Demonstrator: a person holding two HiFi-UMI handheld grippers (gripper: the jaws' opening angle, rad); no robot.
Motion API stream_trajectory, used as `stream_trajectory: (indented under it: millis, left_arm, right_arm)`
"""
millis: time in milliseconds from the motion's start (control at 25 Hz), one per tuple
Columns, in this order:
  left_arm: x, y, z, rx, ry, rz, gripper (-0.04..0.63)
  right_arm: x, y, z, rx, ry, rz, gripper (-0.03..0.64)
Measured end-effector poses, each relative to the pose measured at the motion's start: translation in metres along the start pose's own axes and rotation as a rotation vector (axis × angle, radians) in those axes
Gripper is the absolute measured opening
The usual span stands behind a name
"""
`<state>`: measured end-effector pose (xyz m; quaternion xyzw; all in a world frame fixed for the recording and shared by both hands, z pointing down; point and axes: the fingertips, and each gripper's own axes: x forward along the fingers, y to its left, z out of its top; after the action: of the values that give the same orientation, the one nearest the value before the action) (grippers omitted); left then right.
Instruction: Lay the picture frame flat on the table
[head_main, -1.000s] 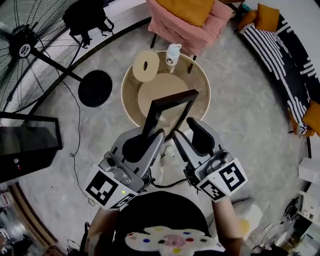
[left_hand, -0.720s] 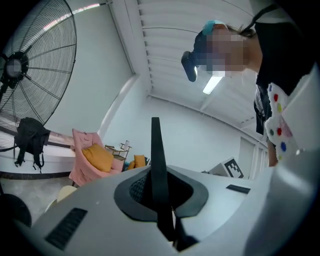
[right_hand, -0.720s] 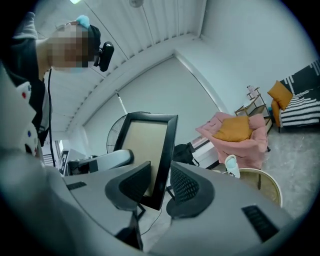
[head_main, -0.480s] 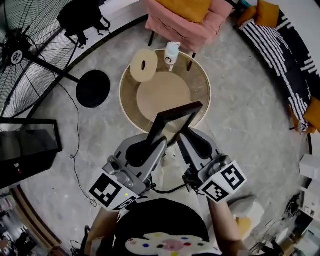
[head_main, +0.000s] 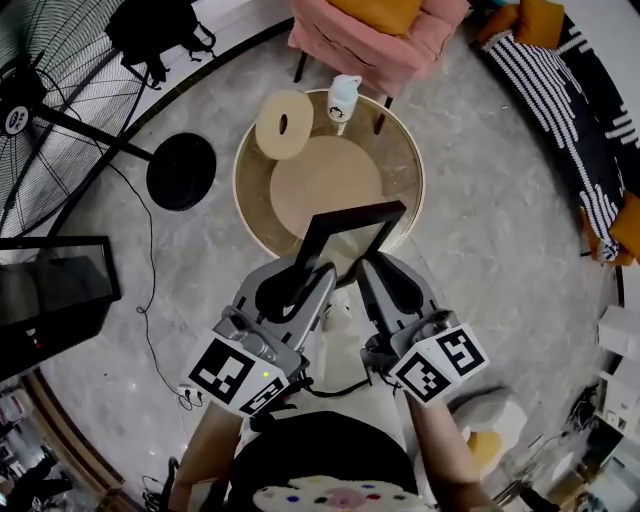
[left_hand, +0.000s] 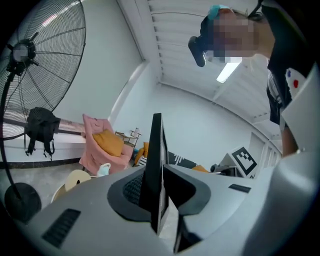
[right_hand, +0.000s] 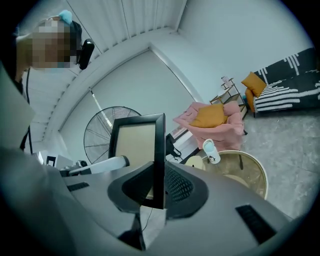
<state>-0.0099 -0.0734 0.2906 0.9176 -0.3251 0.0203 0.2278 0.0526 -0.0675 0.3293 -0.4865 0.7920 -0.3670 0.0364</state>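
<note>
A black picture frame (head_main: 355, 213) with a pale glass front is held upright and tilted over the near edge of the round table (head_main: 411, 172). My left gripper (head_main: 303, 272) has the frame's left edge (left_hand: 157, 150) between its jaws. They are opening, and a gap shows beside the right pad. My right gripper (head_main: 378, 272) is closing on the frame's right edge (right_hand: 160, 150), with both pads against it.
On the table's far side stand a cream disc with a hole (head_main: 281, 124) and a white bottle (head_main: 343, 97). A pink armchair (head_main: 370, 40) sits behind the table, a big floor fan (head_main: 40, 100) at left, a striped sofa (head_main: 570, 110) at right.
The right gripper has come in against the frame's right edge. The frame and both grippers have sunk a little toward the table's near edge.
</note>
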Motion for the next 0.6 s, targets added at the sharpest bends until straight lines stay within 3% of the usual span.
stream_trajectory:
  millis: [280,600]
  left_arm:
    - [0.010,0.021,-0.017,0.005,0.054,0.078,0.119]
    - [0.026,0.045,-0.054,0.059,0.159,0.197,0.105]
  right_arm:
    - [0.009,-0.033,-0.008,-0.004,0.039,-0.094,0.083]
    - [0.017,-0.066,-0.030,0.000,0.090,-0.216,0.083]
